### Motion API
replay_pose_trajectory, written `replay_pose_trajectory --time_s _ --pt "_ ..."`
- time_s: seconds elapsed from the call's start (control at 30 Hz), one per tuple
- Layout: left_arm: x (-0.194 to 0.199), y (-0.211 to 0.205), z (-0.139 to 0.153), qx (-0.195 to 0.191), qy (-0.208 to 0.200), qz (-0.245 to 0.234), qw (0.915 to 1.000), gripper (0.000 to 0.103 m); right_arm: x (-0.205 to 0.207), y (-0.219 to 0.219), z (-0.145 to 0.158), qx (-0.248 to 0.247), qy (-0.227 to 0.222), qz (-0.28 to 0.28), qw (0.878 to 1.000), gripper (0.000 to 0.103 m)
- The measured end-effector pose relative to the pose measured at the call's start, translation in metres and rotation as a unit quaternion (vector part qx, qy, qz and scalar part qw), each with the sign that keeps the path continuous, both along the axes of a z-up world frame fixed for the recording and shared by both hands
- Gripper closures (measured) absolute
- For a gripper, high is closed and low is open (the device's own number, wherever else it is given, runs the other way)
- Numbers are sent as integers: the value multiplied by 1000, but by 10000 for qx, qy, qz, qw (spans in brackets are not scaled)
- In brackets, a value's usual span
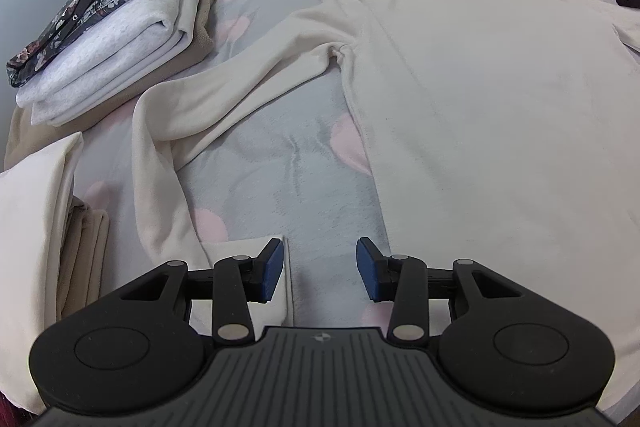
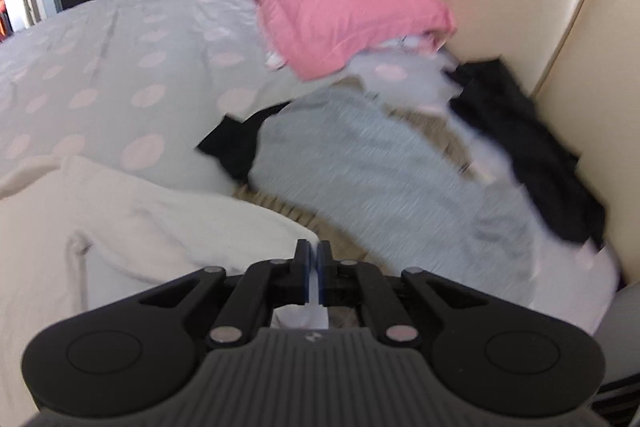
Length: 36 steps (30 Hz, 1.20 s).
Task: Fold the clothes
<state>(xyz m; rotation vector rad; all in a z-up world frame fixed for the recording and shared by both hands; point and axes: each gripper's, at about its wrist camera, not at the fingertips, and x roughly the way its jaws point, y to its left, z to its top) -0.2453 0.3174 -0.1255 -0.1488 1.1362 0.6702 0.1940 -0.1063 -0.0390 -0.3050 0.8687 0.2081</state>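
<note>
A cream fleece long-sleeved top [image 1: 480, 99] lies spread flat on the grey bedspread with pink dots [image 1: 280, 179]. Its left sleeve [image 1: 224, 91] bends down toward my left gripper [image 1: 320, 269], which is open and empty, with the sleeve cuff [image 1: 244, 267] under its left finger. In the right wrist view the same top [image 2: 152, 223] lies at the lower left. My right gripper [image 2: 313, 267] is shut on the cream top's sleeve edge, and white fabric shows between the pads.
A stack of folded clothes [image 1: 108, 31] with a dark floral piece on top sits at far left. Folded cream and beige items [image 1: 44, 227] lie at near left. A pile of grey and black clothes [image 2: 400, 167], a pink pillow [image 2: 336, 7] and a padded headboard [image 2: 520, 7] are at right.
</note>
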Motion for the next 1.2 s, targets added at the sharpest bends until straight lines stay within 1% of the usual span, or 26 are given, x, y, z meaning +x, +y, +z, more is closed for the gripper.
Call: replay_pose_trajectory --time_s 0.13,0.33,0.47,0.67,0.7,0.77,0.9,0.97,1.1,1.2 --pt "-2 -1 -1 -2 6 85 10000 65 13 4 16 -427 -354 -65 9984 99" --pt "-4 3 -5 -37 64 208 9998 65 36 -3 3 -345 -190 -358 9986 97" --pt "0 2 -8 -49 106 135 9998 65 33 -18 3 -99 -173 -496 9986 97" --pt "4 -7 -10 11 133 -87 9999 65 7 -52 6 535 -18 -631 9966 95" --pt "4 -7 -10 12 128 -101 9999 64 0 -57 4 616 26 -642 9960 94" --pt "4 -8 -9 7 115 -109 9999 64 -15 -66 -1 735 128 -648 9951 87" --pt "4 -8 -9 -7 106 -109 9999 64 -38 -76 -12 986 351 -614 9926 81" --pt "4 -9 -8 -4 97 -122 9999 64 -46 -78 -17 1109 464 -571 9911 73" --pt "2 -10 -7 13 69 -114 9999 64 -49 -72 -31 954 482 -490 9931 72" --pt "0 -10 -7 23 53 -58 10000 64 -47 -74 -41 1163 640 -514 9898 72"
